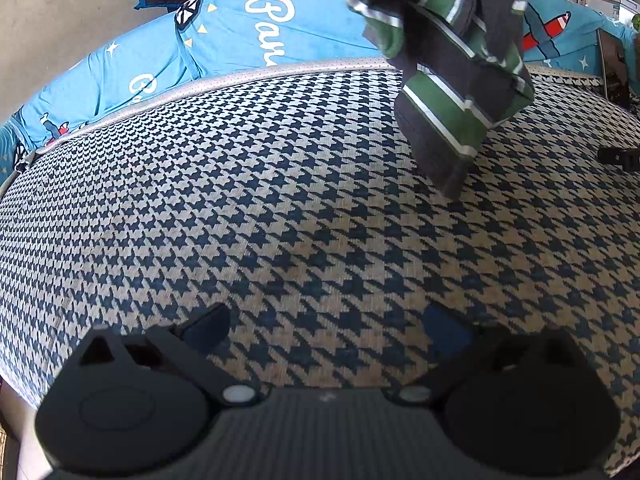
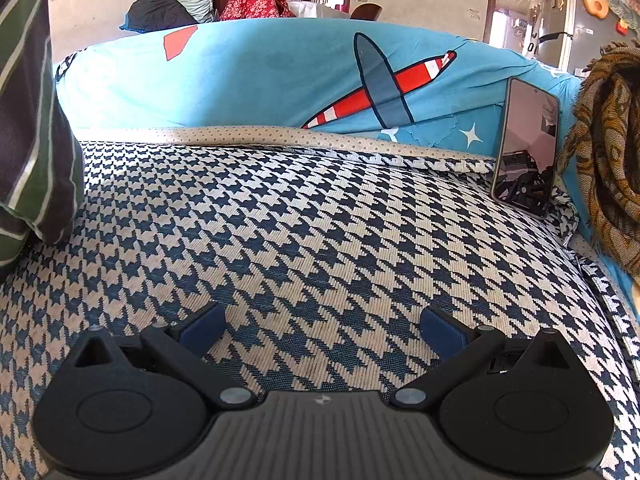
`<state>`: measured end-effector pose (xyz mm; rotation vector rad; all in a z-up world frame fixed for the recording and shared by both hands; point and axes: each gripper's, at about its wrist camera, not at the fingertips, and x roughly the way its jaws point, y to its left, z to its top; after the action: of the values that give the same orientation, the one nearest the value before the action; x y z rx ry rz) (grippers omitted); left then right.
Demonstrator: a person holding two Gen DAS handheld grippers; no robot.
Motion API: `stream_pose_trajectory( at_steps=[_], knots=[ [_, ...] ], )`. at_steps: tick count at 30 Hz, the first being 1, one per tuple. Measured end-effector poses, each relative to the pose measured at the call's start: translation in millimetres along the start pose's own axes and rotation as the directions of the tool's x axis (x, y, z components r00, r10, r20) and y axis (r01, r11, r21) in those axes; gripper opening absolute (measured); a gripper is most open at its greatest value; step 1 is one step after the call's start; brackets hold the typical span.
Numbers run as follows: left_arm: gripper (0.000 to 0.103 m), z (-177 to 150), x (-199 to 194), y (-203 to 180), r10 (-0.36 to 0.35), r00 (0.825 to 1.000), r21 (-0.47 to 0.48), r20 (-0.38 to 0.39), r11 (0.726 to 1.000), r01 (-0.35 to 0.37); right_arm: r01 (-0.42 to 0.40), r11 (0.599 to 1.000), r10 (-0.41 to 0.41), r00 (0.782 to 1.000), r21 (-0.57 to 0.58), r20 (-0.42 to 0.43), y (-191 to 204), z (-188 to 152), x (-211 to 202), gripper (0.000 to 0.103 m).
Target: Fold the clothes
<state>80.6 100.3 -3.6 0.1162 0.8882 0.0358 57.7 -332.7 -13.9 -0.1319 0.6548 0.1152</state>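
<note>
Green-striped garment (image 1: 452, 64) hangs beyond left gripper (image 1: 326, 330); right gripper (image 2: 322, 330) empty.

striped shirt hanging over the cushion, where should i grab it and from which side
Probably the lower hem of the striped shirt, where it hangs bunched and just meets the cushion. Bring the open left gripper in from the front, fingers either side of that free edge.

Cover (image 2: 320, 216) across the middle is navy and cream houndstooth. Shirt (image 1: 452, 60) upper right is green and dark grey with thin white stripes. Sheet (image 2: 260, 76) behind is bright blue, red-and-white striped plane print. Brown-gold patterned scarf (image 2: 608, 152) far right.
</note>
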Motion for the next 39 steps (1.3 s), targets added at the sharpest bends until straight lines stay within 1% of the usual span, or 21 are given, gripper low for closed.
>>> stream_pose_trajectory(
  at_steps=[3, 4, 5, 15, 19, 21, 25, 30, 34, 37, 39],
  knots=[
    [0.103, -6.1, -4.5, -9.2, 0.011, 1.0, -0.013, 0.0, 1.0, -0.011, 0.0, 1.0, 0.0, 1.0, 0.0, 0.0, 0.0, 0.1, 0.1, 0.103],
    [0.103, -14.9, -13.6, -23.5, 0.02, 1.0, -0.018, 0.001, 1.0, -0.02, 0.0, 1.0, 0.0, 1.0, 0.0, 0.0, 0.0, 0.1, 0.1, 0.103],
    [0.103, -16.8, -13.4, -26.3, 0.023, 1.0, -0.022, -0.001, 0.999, -0.023, 0.0, 1.0, 0.0, 1.0, 0.0, 0.0, 0.0, 0.1, 0.1, 0.103],
    [0.103, 4.2, 11.9, -31.8, 0.04, 0.999, -0.083, -0.016, 0.996, -0.041, 0.0, 1.0, 0.0, 1.0, 0.0, 0.0, 0.1, 0.6, -0.1, 0.103],
    [0.103, -1.7, 9.2, -38.0, 0.045, 0.999, -0.08, -0.01, 0.996, -0.046, 0.0, 1.0, 0.0, 1.0, 0.0, 0.0, -0.1, 1.4, 1.4, 0.103],
    [0.103, -18.7, -5.0, -47.6, 0.046, 0.999, -0.072, 0.0, 0.996, -0.046, 0.001, 1.0, -0.001, 1.0, 0.0, 0.0, 0.2, 1.2, 2.1, 0.103],
    [0.103, -49.6, -47.0, -60.7, 0.048, 0.998, -0.075, 0.051, 0.996, -0.044, 0.0, 1.0, 0.0, 1.0, 0.0, 0.001, 0.7, 0.5, 2.7, 0.103],
    [0.103, -56.0, -63.9, -72.4, 0.024, 0.997, -0.086, 0.068, 0.996, -0.018, 0.0, 1.0, 0.0, 1.0, 0.0, 0.001, 0.7, 0.3, 3.6, 0.103],
    [0.103, -58.3, -75.6, -86.7, 0.014, 0.997, -0.068, 0.075, 0.998, -0.009, 0.0, 1.0, 0.0, 1.0, 0.0, 0.001, 0.7, 0.3, 3.8, 0.103],
    [0.103, -57.5, -83.2, -94.6, -0.029, 0.997, -0.065, 0.066, 0.997, 0.033, 0.0, 1.0, 0.0, 1.0, 0.0, 0.002, 0.7, 0.2, 3.9, 0.103],
    [0.103, -56.1, -89.0, -95.0, -0.057, 0.995, -0.046, 0.083, 0.997, 0.061, 0.001, 1.0, -0.001, 1.0, 0.0, 0.002, 0.8, 0.1, 3.9, 0.103]
  ],
)
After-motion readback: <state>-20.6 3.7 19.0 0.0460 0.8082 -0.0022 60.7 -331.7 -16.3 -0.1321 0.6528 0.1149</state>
